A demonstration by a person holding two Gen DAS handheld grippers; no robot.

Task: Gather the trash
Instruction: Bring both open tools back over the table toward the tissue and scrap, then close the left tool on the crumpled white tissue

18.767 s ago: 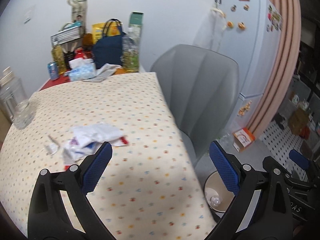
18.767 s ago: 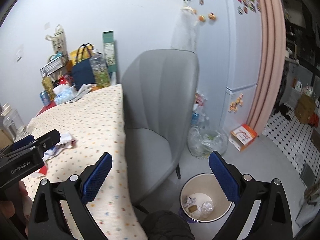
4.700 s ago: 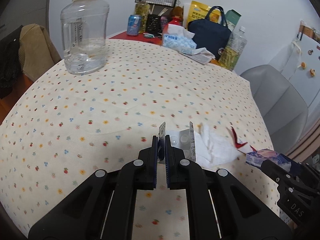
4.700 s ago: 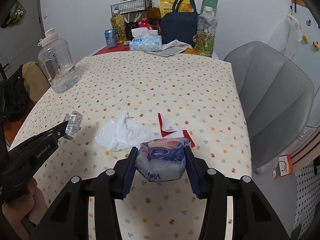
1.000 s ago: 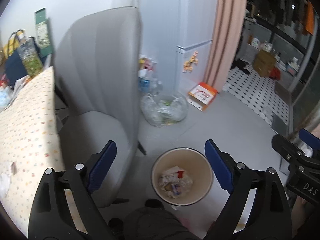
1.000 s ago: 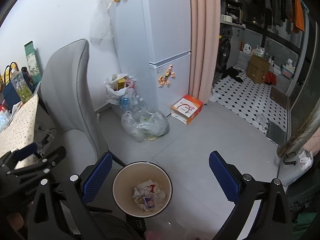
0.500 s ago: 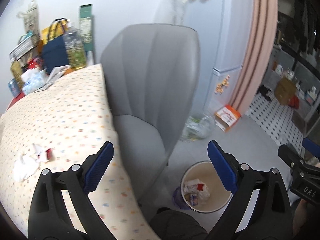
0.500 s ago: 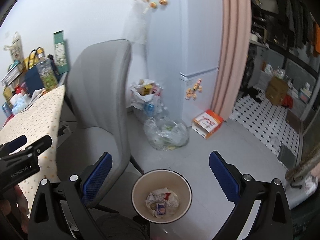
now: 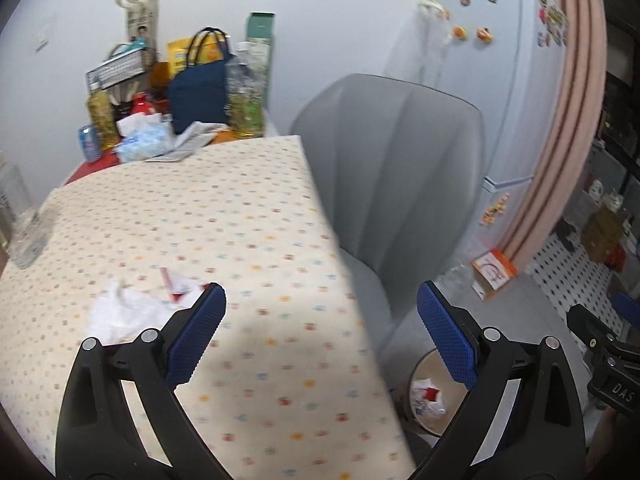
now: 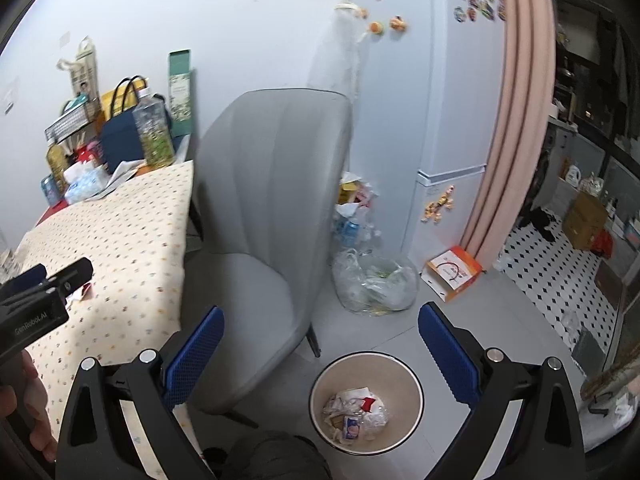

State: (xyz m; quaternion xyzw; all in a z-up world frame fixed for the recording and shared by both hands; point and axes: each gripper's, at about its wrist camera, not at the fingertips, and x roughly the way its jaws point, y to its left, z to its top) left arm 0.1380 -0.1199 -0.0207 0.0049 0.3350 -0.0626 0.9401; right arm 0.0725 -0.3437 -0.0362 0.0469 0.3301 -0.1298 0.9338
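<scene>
Far left, a clear water jug (image 9: 20, 220) stands at the edge of the table (image 9: 248, 216), on its dotted cloth, and at the back there's a crowd of things — a blue can (image 9: 89, 143), a tissue pack (image 9: 144, 142), a navy bag (image 9: 199, 94), a plastic bottle (image 9: 245, 100). Closer in, the trash left on the cloth: a crumpled white tissue (image 9: 120, 312) and, just beside it, a red-and-white wrapper (image 9: 176, 283), both lying near the left finger of the left claw (image 9: 322, 330). That claw hangs over the table's near corner with its blue pads spread wide and nothing between them. Moving right, the grey chair (image 9: 396, 168) sits tucked against the table edge, and past it on the floor is the bin (image 10: 366, 396) — round, cream inside, already holding crumpled papers, a red scrap and a small blue packet. The right claw (image 10: 320, 354) hovers above the floor with the bin just below and between its fingers, jaws wide apart and empty too. Behind the bin a clear bag of rubbish (image 10: 374, 282) slumps by the chair leg, then an orange-and-white box (image 10: 454, 273) on the floor, the white fridge (image 10: 452, 120) dotted with magnets, and the pink curtain (image 10: 520, 112) at the right.
</scene>
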